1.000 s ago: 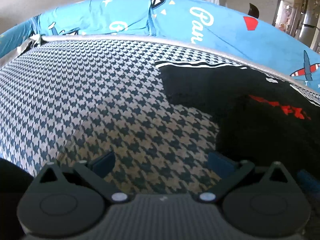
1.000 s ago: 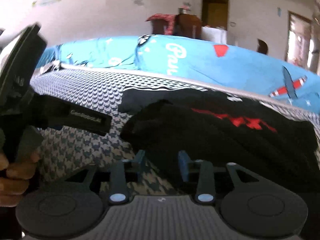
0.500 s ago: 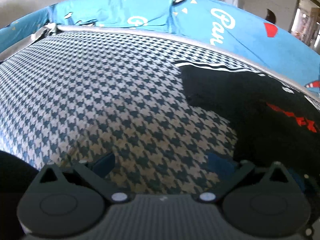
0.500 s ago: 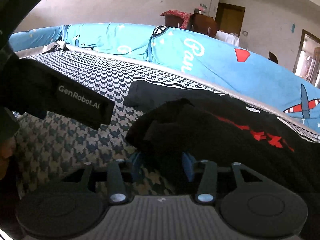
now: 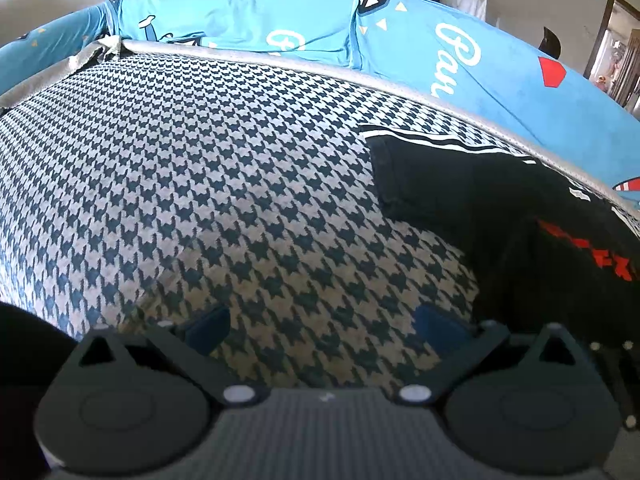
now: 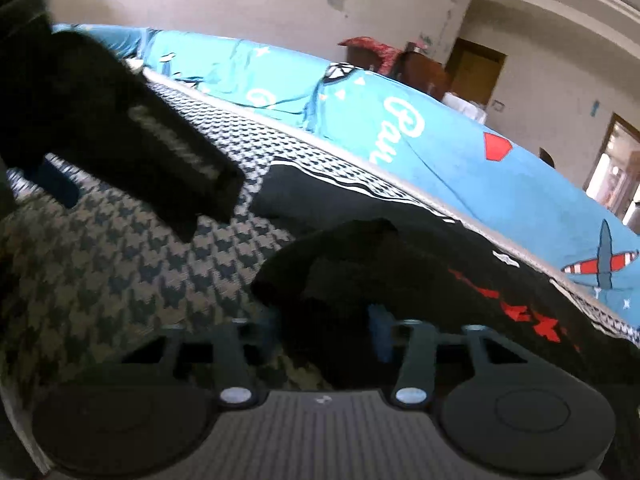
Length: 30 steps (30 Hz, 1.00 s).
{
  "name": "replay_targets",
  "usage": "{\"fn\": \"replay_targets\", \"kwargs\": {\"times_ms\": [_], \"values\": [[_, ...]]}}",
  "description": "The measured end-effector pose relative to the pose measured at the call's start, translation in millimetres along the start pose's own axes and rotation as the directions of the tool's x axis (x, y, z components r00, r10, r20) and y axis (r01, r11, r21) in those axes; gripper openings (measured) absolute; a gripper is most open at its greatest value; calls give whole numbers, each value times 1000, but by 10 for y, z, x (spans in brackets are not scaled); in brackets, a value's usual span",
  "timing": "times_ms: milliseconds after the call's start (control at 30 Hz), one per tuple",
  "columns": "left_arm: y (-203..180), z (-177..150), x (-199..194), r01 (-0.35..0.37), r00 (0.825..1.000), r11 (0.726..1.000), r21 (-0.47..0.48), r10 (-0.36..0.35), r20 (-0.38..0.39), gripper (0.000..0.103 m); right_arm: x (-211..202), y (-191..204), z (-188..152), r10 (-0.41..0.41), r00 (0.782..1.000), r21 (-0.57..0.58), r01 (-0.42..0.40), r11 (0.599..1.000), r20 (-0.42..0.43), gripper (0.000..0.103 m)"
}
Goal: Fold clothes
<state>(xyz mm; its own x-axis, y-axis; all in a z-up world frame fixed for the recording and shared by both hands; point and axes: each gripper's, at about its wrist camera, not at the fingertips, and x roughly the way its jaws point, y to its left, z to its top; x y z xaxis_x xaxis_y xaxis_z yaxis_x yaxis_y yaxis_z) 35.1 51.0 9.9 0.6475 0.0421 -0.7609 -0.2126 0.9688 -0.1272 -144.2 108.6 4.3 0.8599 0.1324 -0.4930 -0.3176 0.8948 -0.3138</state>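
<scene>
While lying on the checked cover [image 5: 224, 184]:
Shirt [image 6: 400, 248]: black, bunching.
Right gripper [image 6: 324, 330]: jaws closing on shirt fold.
Left gripper [image 5: 320, 326]: jaws gaping wide, gripping nothing.

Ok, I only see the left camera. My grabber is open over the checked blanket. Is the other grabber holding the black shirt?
Observer: Yes. In the right camera, the right gripper has a bunched fold of the black shirt between its fingers.
Child: Can you see my grabber from there?
Observer: Yes. The left gripper shows at the upper left of that view, above the blanket and clear of the shirt.
</scene>
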Motion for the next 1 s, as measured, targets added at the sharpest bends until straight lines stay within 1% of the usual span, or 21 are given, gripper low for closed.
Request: {"fn": "replay_targets", "kwargs": {"times_ms": [33, 67, 167, 233, 333, 433, 567, 700, 800, 867, 1000], "values": [[1, 0, 1, 1, 1000, 1000, 0, -1, -1, 103, -7, -32, 5, 1, 1000, 14, -1, 1000, -2, 13], [0, 1, -1, 1, 1000, 1000, 0, -1, 0, 103, -36, -58, 16, 4, 1000, 27, -4, 1000, 3, 9], [-22, -2, -33, -1, 1000, 1000, 12, 1, 20, 103, -233, -173, 63, 37, 999, 69, -39, 997, 39, 8], [-36, -4, -54, -3, 999, 1000, 20, 2, 34, 103, -382, -272, 82, 73, 996, 118, -79, 990, 51, 8], [-58, -6, -85, -5, 999, 999, 32, 3, 54, 103, -600, -454, 61, 170, 984, 233, -179, 956, 61, 8], [-80, -9, -117, -8, 997, 999, 44, 4, 74, 103, -825, -498, 15, 197, 978, 276, -208, 938, 69, 8], [-83, -17, -143, -8, 996, 998, 58, 3, 88, 103, -1091, -468, -67, 251, 965, 293, -264, 919, 79, 8], [-85, -34, -146, -7, 996, 997, 72, 1, 88, 103, -1333, -379, -124, 319, 944, 274, -330, 903, 84, 8], [-86, -42, -146, -13, 996, 997, 80, 5, 92, 103, -1438, -321, -165, 358, 930, 263, -366, 893, 76, 8], [-82, -41, -145, -15, 996, 997, 82, 8, 94, 103, -1484, -296, -209, 395, 917, 271, -397, 877, 64, 8], [-85, -54, -140, -24, 995, 996, 88, 15, 95, 103, -1490, -230, -304, 435, 900, 270, -422, 865, 14, 8]]}}
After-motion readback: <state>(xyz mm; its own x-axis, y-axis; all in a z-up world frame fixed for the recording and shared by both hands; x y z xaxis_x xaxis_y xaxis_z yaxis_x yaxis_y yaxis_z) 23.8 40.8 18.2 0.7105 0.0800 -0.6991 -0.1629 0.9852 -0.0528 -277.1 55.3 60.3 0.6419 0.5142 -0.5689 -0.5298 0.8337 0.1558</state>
